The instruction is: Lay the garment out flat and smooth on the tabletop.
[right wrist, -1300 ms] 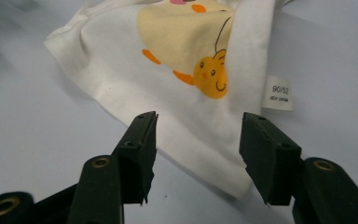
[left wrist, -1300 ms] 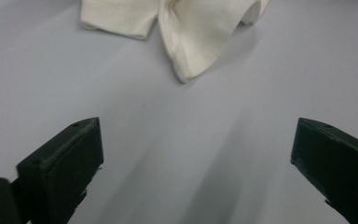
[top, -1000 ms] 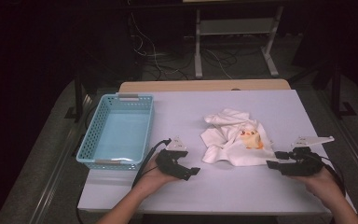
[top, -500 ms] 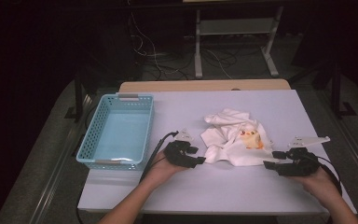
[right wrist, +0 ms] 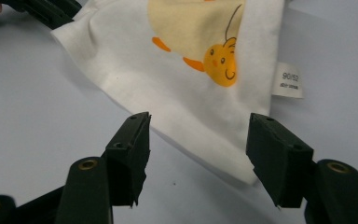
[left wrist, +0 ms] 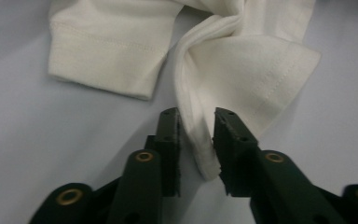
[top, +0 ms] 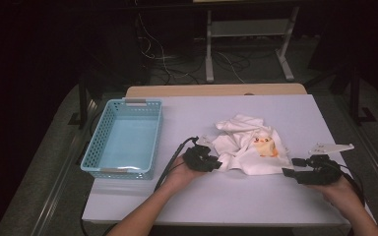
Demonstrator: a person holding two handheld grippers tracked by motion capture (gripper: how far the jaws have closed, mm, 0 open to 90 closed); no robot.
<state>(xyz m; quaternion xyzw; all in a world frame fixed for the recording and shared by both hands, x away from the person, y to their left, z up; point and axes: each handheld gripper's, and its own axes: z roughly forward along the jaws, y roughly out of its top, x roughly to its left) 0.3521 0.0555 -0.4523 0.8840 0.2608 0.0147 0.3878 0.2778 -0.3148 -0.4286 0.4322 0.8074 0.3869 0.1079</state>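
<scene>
The white garment lies crumpled on the tabletop, to the right of the blue basket. In the high view, the left gripper sits at the garment's left edge and the right gripper just beside its lower right corner. The left gripper view adds detail: the jaws have just been closing and now pinch a folded hem. The right gripper view shows wide-apart jaws straddling the garment's corner without contact, plus a size label beside the duck print.
</scene>
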